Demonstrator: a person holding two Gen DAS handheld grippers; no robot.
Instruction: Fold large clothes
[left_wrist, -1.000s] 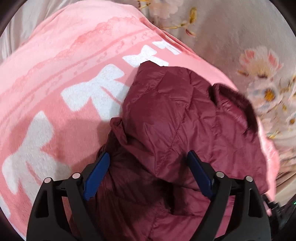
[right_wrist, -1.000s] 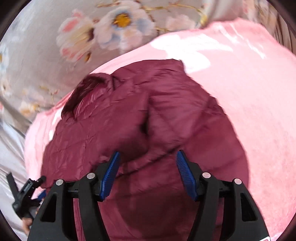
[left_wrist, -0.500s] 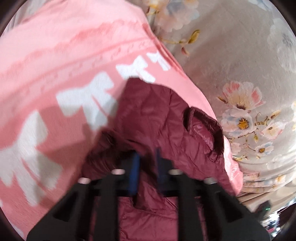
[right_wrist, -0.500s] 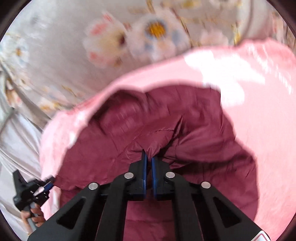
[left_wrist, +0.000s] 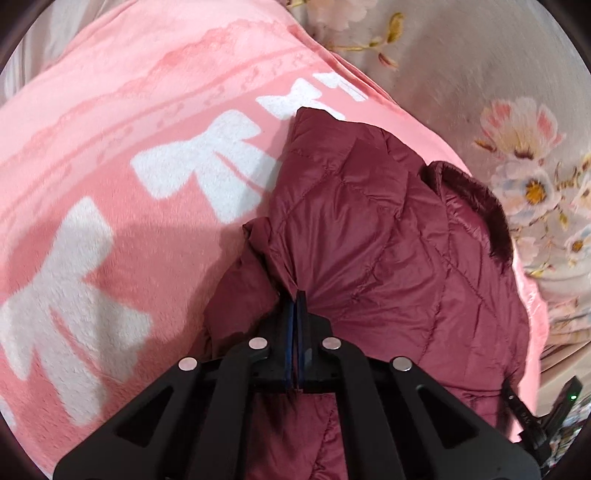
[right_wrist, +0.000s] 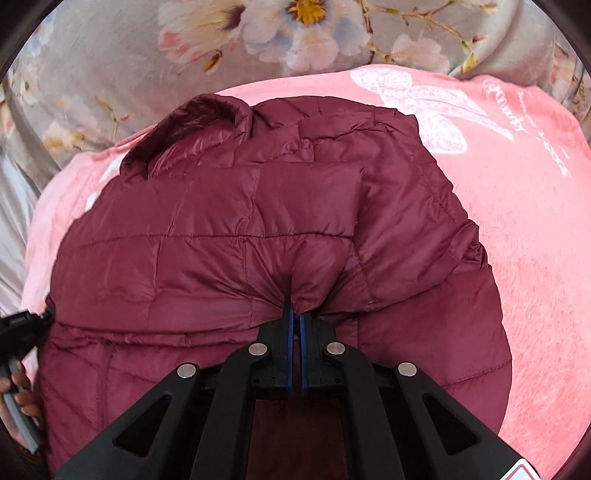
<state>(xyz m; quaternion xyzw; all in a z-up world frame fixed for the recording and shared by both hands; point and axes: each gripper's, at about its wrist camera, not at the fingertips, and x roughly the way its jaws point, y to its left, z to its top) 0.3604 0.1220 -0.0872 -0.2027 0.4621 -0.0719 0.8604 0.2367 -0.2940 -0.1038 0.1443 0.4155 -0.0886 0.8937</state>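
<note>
A maroon quilted puffer jacket (left_wrist: 376, 236) lies on a pink blanket (left_wrist: 110, 147) with white bows. It also fills the right wrist view (right_wrist: 229, 229), collar at the far left. My left gripper (left_wrist: 296, 295) is shut on a pinch of the jacket's near left edge. My right gripper (right_wrist: 295, 308) is shut on a pinch of the jacket's near edge, fabric bunched around the blue pads. The other gripper shows at the left edge of the right wrist view (right_wrist: 22, 325).
The pink blanket (right_wrist: 535, 221) lies on a grey floral bedsheet (right_wrist: 147, 55), also seen in the left wrist view (left_wrist: 480, 74). The blanket's edge runs just past the collar. A dark device with a green light (left_wrist: 565, 402) sits at the lower right.
Both grippers went from wide open over the jacket to shut on its fabric. The fabric now bunches and lifts at each pinch.
</note>
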